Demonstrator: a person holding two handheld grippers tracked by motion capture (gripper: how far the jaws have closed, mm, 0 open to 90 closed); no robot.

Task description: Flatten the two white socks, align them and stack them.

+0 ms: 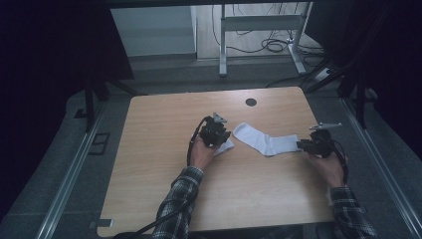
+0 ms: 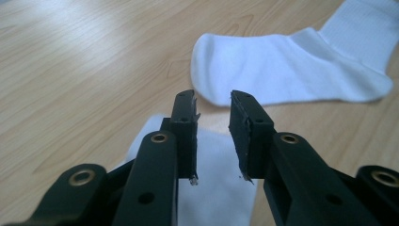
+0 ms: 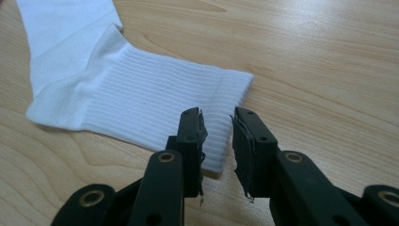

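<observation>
Jaws gapped — sock cuff (image 3: 214, 117) between, unpinched.

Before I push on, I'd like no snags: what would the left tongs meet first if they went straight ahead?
Probably the toe of the spread white sock, which lies directly beyond the left tongs. A second white sock lies under them. Depth is hard to judge, so the bare table between might come first.
</observation>
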